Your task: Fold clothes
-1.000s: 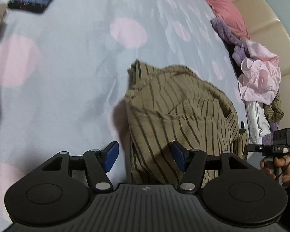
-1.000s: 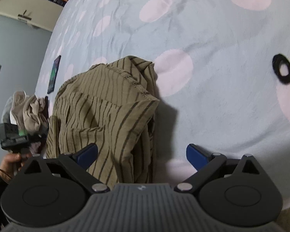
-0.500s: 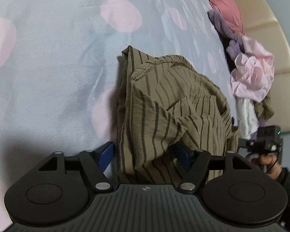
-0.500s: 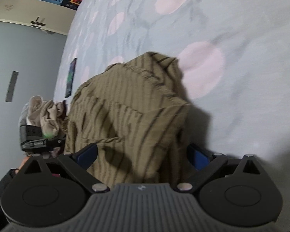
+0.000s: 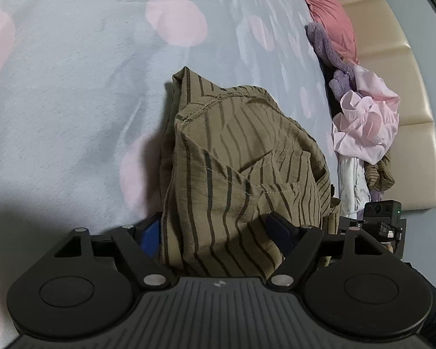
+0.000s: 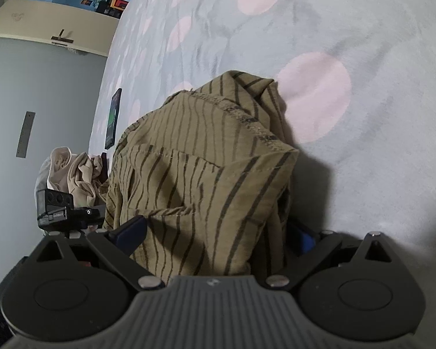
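Note:
An olive-brown striped garment (image 5: pixel 241 160) lies bunched on a pale blue bedspread with pink dots (image 5: pixel 72 87). My left gripper (image 5: pixel 215 232) is open, its blue pads on either side of the garment's near end, with cloth filling the gap. The garment also shows in the right wrist view (image 6: pixel 206 168). My right gripper (image 6: pixel 218 232) is open and straddles the other near end of the same garment. Each gripper's camera block shows at the edge of the other's view.
A pile of pink, purple and white clothes (image 5: pixel 363 122) lies along the beige padded headboard (image 5: pixel 407 72). A beige garment heap (image 6: pixel 72 174) and a dark phone (image 6: pixel 113 119) lie at the bed's far edge.
Both grippers moved forward onto the striped garment. Its ends now sit between the open pads, where a second ago they lay ahead of or beside them.

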`<act>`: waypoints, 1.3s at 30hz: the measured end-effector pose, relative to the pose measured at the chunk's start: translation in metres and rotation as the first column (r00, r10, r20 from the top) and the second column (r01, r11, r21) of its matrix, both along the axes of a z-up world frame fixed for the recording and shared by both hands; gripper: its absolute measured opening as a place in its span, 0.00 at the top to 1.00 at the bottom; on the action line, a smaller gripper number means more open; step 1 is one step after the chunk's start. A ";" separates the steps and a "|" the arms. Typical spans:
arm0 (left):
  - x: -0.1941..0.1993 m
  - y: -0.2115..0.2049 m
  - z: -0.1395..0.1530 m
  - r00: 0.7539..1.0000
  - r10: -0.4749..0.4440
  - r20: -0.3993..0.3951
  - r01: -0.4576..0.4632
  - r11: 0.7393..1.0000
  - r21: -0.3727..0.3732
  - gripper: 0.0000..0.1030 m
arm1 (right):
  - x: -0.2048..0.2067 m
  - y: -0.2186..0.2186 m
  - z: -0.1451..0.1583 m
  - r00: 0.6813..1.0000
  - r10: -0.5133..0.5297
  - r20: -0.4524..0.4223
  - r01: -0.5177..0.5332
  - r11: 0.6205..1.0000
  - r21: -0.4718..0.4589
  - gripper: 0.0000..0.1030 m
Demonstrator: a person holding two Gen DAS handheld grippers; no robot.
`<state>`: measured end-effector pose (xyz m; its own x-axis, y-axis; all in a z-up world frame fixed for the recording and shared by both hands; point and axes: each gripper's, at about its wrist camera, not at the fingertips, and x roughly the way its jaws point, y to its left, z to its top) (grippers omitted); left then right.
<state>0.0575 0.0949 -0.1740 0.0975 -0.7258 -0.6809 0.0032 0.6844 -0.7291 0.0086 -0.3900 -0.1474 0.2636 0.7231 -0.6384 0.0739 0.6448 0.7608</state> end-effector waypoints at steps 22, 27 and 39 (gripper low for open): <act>0.013 0.022 0.024 0.994 0.069 0.082 -0.075 0.995 0.071 0.72 | 0.012 -0.009 0.008 1.000 0.013 -0.010 -0.014 0.998 -0.068 0.32; 0.004 0.003 0.062 0.960 -0.073 0.270 -0.005 0.960 0.280 0.52 | 0.012 0.000 0.052 0.973 0.175 0.148 -0.114 0.930 -0.348 0.29; -0.022 -0.060 0.091 0.704 -0.510 0.494 0.358 0.856 0.374 0.63 | -0.003 0.084 0.091 0.677 0.633 0.375 -0.367 0.732 -0.574 0.60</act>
